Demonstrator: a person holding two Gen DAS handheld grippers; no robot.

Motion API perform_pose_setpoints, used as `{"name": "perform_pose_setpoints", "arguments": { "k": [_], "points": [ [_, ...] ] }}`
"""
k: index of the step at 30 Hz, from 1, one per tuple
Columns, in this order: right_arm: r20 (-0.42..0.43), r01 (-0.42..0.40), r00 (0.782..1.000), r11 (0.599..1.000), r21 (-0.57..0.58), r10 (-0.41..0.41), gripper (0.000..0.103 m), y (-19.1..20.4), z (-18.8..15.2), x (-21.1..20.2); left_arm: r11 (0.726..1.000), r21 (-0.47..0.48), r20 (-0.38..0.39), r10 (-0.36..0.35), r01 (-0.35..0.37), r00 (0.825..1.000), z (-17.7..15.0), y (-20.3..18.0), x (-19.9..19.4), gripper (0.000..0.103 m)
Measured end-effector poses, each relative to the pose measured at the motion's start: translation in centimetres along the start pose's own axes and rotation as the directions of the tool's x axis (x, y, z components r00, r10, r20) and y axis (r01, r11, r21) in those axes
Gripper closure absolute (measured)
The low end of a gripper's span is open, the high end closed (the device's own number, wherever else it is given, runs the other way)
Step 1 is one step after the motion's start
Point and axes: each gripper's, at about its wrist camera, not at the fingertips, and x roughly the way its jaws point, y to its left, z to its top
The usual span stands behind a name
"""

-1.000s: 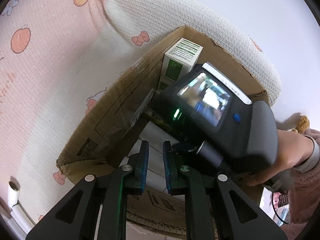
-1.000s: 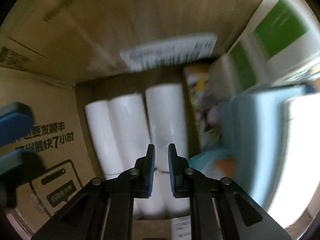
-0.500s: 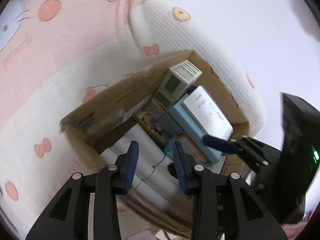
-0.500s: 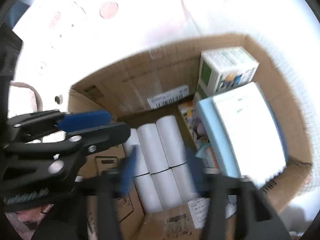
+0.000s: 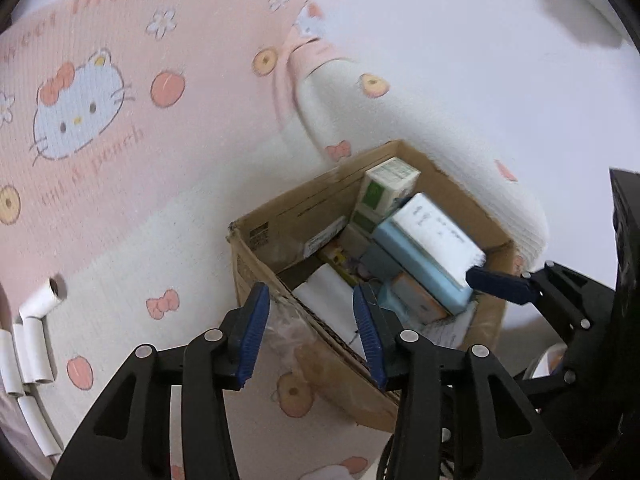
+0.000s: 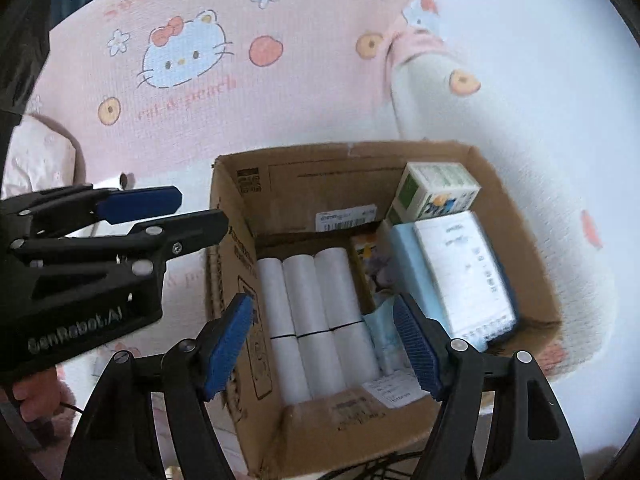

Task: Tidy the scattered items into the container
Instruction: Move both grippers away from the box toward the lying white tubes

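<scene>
A: How far is the tidying, from what we can see?

B: I start with the biggest thing. A pink and white blanket with cat and peach prints (image 6: 192,60) covers the whole surface. On it stands the cardboard box (image 6: 280,168), and it is already quite full. Inside, on the right, lies a light blue pack with a white label (image 6: 464,268). Behind it, in the far corner, stands a green and white carton (image 6: 436,188). On the left side white paper rolls (image 6: 308,308) lie in rows on the bottom.

A: So what is left?

B: Several small white rolls (image 5: 34,332) lie outside the box, at the left edge of the blanket, well apart from it. I judge most of the work is done, but these must still go in.

A: And the tongs?

B: The left tongs (image 5: 310,336) hover over the near corner of the box. Their jaws are opening, nothing is between them. The right tongs (image 6: 324,348) hang above the rolls inside the box, jaws opening also, and they pinch nothing.
</scene>
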Motion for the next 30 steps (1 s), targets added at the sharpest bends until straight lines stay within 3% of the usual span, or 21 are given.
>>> {"name": "perform_pose_setpoints", "arguments": {
  "k": [3,9,12,14,16,22,26,30],
  "points": [
    [0.021,0.001,1.0,1.0,-0.02,0.0,0.031,1.6,1.1,-1.7,0.997,0.062,0.033,0.052,-0.054,0.998,-0.5,-0.4,-1.3,0.055],
    [0.059,0.036,0.998,0.999,-0.002,-0.036,0.028,1.5,-1.1,-5.2,0.974,0.116,0.104,0.184,-0.196,0.977,-3.7,1.7,-3.7,0.054],
    [0.142,0.08,0.987,0.995,-0.053,-0.071,0.025,2.2,-0.6,-6.0,0.95,0.152,0.141,0.252,-0.272,0.957,-5.5,4.3,-5.8,0.054],
    [0.196,0.06,0.98,0.993,-0.101,-0.039,0.024,3.9,-0.4,-6.6,0.929,0.152,0.151,0.315,-0.337,0.937,-6.0,6.1,-7.1,0.054],
    [0.237,0.017,0.971,0.989,-0.147,0.018,0.024,5.1,0.5,-6.6,0.911,0.1,0.167,0.381,-0.4,0.909,-6.6,8.4,-8.6,0.054],
    [0.283,-0.04,0.952,0.962,-0.27,0.119,0.023,10.2,1.1,-5.8,0.929,-0.124,0.133,0.364,-0.349,0.922,-11.6,14.7,-10.9,0.053],
    [0.302,-0.086,0.933,0.935,-0.344,0.197,0.023,13.7,0.6,-4.6,0.897,-0.253,0.08,0.393,-0.363,0.916,-17.2,19.2,-12.4,0.053],
    [0.294,-0.186,0.897,0.886,-0.424,0.329,0.023,16.7,0.0,-3.3,0.854,-0.317,-0.007,0.433,-0.412,0.901,-18.9,22.9,-12.9,0.053]
  ]
}}
